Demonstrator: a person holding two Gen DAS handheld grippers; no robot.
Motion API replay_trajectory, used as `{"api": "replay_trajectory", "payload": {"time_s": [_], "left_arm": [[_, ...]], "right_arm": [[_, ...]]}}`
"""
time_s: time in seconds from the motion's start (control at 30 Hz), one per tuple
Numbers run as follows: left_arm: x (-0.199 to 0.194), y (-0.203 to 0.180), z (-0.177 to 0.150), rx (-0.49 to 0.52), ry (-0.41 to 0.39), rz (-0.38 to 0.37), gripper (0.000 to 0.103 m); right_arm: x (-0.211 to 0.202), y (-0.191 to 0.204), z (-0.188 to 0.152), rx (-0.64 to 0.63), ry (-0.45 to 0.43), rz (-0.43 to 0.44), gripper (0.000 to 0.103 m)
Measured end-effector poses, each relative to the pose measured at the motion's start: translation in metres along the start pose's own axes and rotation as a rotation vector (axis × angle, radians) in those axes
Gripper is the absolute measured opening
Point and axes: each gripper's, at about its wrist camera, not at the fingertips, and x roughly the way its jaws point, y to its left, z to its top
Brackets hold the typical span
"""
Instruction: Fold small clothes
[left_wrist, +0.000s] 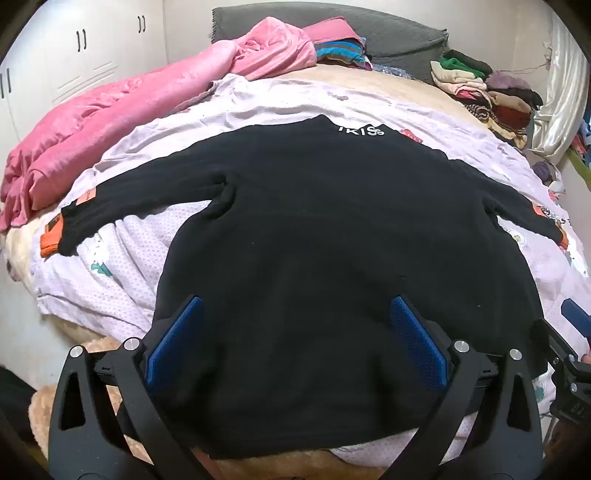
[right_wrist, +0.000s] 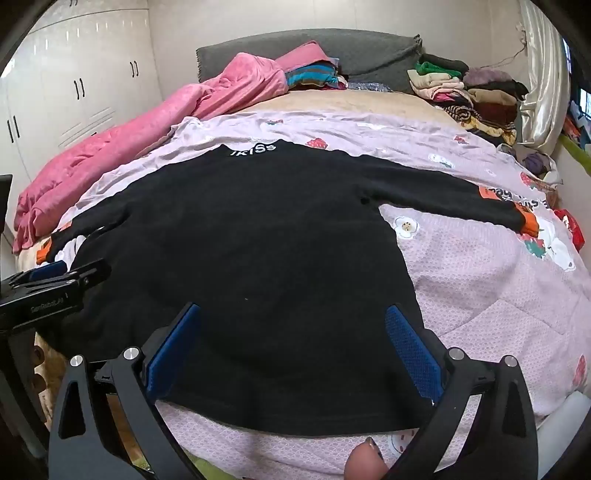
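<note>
A black long-sleeved top (left_wrist: 314, 229) with white collar lettering and orange cuffs lies flat, sleeves spread, on the pale lilac printed quilt (left_wrist: 122, 266). It also shows in the right wrist view (right_wrist: 258, 240). My left gripper (left_wrist: 295, 306) is open and empty over the top's lower hem area, left of centre. My right gripper (right_wrist: 293, 314) is open and empty over the hem's right part. The right gripper shows at the left view's right edge (left_wrist: 576, 321); the left gripper shows at the right view's left edge (right_wrist: 55, 277).
A pink blanket (left_wrist: 110, 122) is bunched along the bed's left side. A grey headboard cushion (left_wrist: 388, 33) stands at the back. Stacks of folded clothes (left_wrist: 480, 88) sit at the back right. White wardrobe doors (left_wrist: 74, 48) stand at the left. The quilt (right_wrist: 498, 295) extends right.
</note>
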Motion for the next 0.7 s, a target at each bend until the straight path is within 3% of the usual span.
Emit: {"api": "replay_trajectory", "payload": {"time_s": [0.7], "left_arm": [[-0.003, 0.003, -0.002, -0.007, -0.013, -0.013, 0.095]], "right_arm": [[-0.006, 0.003, -0.002, -0.006, -0.013, -0.009, 0.099]]}}
